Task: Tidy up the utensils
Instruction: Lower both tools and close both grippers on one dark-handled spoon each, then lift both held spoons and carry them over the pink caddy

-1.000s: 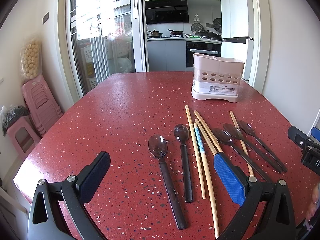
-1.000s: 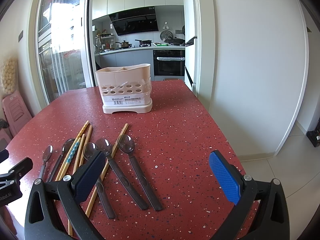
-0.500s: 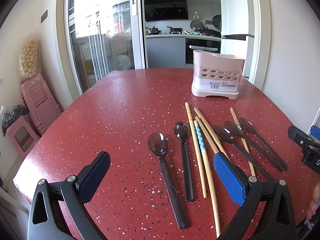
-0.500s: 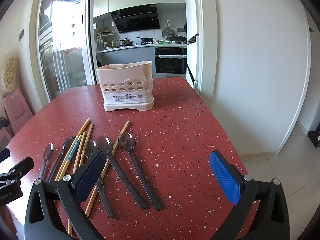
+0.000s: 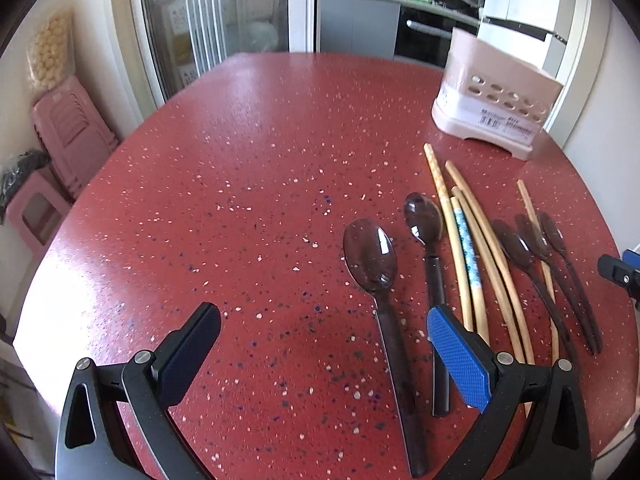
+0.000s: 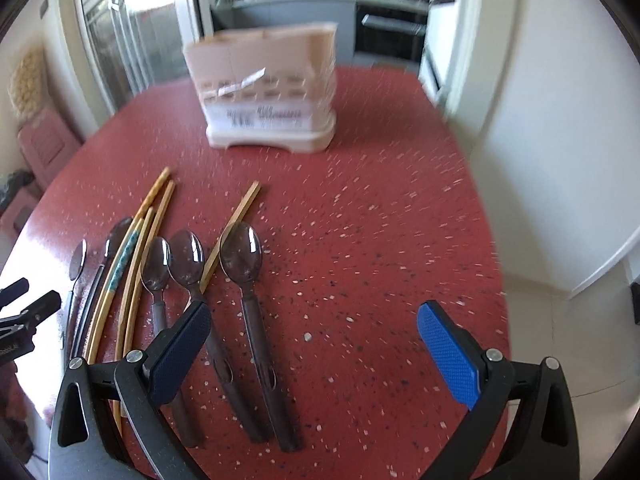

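Several dark translucent spoons and wooden chopsticks lie in a row on the red speckled table (image 5: 240,184). The largest spoon (image 5: 372,256) lies just ahead of my left gripper (image 5: 324,344), which is open and empty above the table. A pale pink utensil holder (image 5: 496,96) stands at the far right. In the right wrist view the same holder (image 6: 268,92) is straight ahead. My right gripper (image 6: 314,338) is open and empty, with the rightmost spoon (image 6: 242,256) lying between its fingers. The chopsticks (image 6: 132,256) lie to the left.
The table's right edge (image 6: 492,240) drops to a tiled floor beside a white wall. Pink plastic stools (image 5: 68,132) stand left of the table by a glass sliding door. A kitchen counter lies behind. The other gripper's tip (image 5: 618,276) shows at the right edge.
Both grippers have moved forward and tilted downward toward the utensils, so spoons and holder look larger. The right wrist view is motion-blurred. Nothing was picked up.
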The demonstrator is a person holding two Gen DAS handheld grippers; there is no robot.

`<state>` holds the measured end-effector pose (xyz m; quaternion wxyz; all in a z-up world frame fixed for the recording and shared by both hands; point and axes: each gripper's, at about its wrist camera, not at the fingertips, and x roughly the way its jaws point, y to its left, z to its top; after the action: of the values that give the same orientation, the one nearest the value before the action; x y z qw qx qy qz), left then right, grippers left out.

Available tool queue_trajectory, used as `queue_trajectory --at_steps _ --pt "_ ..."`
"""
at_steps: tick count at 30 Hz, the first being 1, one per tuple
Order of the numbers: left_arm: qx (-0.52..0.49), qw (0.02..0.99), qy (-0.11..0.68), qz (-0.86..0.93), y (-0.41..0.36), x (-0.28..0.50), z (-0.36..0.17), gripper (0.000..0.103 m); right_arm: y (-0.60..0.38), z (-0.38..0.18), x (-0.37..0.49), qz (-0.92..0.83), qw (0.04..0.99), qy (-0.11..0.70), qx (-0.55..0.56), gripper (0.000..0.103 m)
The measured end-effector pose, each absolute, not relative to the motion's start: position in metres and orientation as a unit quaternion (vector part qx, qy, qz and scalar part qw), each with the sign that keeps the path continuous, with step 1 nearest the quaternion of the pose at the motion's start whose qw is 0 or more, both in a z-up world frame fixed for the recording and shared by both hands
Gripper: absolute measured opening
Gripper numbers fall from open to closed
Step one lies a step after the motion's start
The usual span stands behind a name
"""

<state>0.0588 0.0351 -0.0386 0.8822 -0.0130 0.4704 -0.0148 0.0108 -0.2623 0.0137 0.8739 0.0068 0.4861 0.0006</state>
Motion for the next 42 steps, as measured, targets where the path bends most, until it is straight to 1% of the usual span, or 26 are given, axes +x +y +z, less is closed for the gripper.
queue_trajectory --at_steps 5,6,8,9,11,13,17,18,19,20,21,22,23,24,25,26,30,35,38,42 --pt "-0.019 0.862 0.506 -0.029 0.031 0.07 -0.046 0.103 -0.263 -0.003 0.038 0.033 0.836 0.547 0.021 0.085" --pt "-0.016 0.858 0.513 -0.028 0.03 0.072 -0.048 0.103 -0.261 -0.006 0.042 0.038 0.83 0.556 0.018 0.079" --pt "-0.014 0.853 0.521 -0.03 0.029 0.074 -0.051 0.103 -0.256 -0.012 0.047 0.045 0.82 0.571 0.004 0.075" --pt "-0.003 0.853 0.522 -0.025 0.027 0.075 -0.052 0.103 -0.253 -0.016 0.05 0.046 0.815 0.578 -0.004 0.069" --pt "0.004 0.851 0.525 -0.028 0.026 0.075 -0.05 0.103 -0.247 -0.018 0.056 0.041 0.81 0.585 -0.02 0.064" --pt "0.009 0.848 0.53 -0.034 0.024 0.076 -0.048 0.103 -0.24 -0.021 0.063 0.041 0.804 0.592 -0.036 0.055" --pt "0.018 0.838 0.542 -0.05 0.02 0.083 -0.046 0.102 -0.228 -0.019 0.07 0.048 0.788 0.61 -0.073 0.051" --pt "0.022 0.836 0.545 -0.057 0.018 0.085 -0.045 0.097 -0.225 -0.019 0.072 0.049 0.783 0.615 -0.08 0.048" --pt "0.027 0.834 0.547 -0.061 0.016 0.086 -0.043 0.094 -0.223 -0.02 0.075 0.052 0.779 0.62 -0.08 0.044" --pt "0.029 0.832 0.55 -0.067 0.013 0.088 -0.042 0.088 -0.221 -0.019 0.077 0.054 0.776 0.624 -0.079 0.042" --pt "0.033 0.831 0.55 -0.073 0.011 0.088 -0.041 0.08 -0.22 -0.019 0.079 0.057 0.771 0.63 -0.077 0.036" --pt "0.038 0.831 0.55 -0.078 0.01 0.088 -0.04 0.074 -0.221 -0.015 0.078 0.061 0.767 0.635 -0.073 0.031" --pt "0.039 0.83 0.55 -0.085 0.008 0.088 -0.038 0.059 -0.22 -0.015 0.08 0.064 0.763 0.64 -0.068 0.03" --pt "0.042 0.83 0.55 -0.085 0.007 0.088 -0.037 0.05 -0.22 -0.014 0.081 0.067 0.76 0.643 -0.067 0.026" --pt "0.042 0.83 0.55 -0.09 0.007 0.089 -0.036 0.045 -0.217 -0.015 0.084 0.067 0.758 0.645 -0.069 0.012" --pt "0.038 0.83 0.547 -0.096 0.008 0.089 -0.036 0.041 -0.216 -0.014 0.084 0.074 0.757 0.647 -0.064 0.013" --pt "0.018 0.839 0.531 -0.114 0.015 0.085 -0.033 0.041 -0.22 -0.009 0.09 0.09 0.761 0.642 -0.03 0.013" --pt "-0.004 0.862 0.492 -0.124 0.02 0.083 -0.01 0.041 -0.248 0.004 0.089 0.101 0.774 0.624 0.027 0.013" --pt "-0.007 0.877 0.464 -0.129 0.019 0.084 0.011 0.041 -0.26 0.025 0.087 0.117 0.79 0.599 0.051 0.013" --pt "-0.026 0.896 0.419 -0.143 0.019 0.094 0.047 0.041 -0.273 0.073 0.097 0.133 0.821 0.551 0.073 0.013"
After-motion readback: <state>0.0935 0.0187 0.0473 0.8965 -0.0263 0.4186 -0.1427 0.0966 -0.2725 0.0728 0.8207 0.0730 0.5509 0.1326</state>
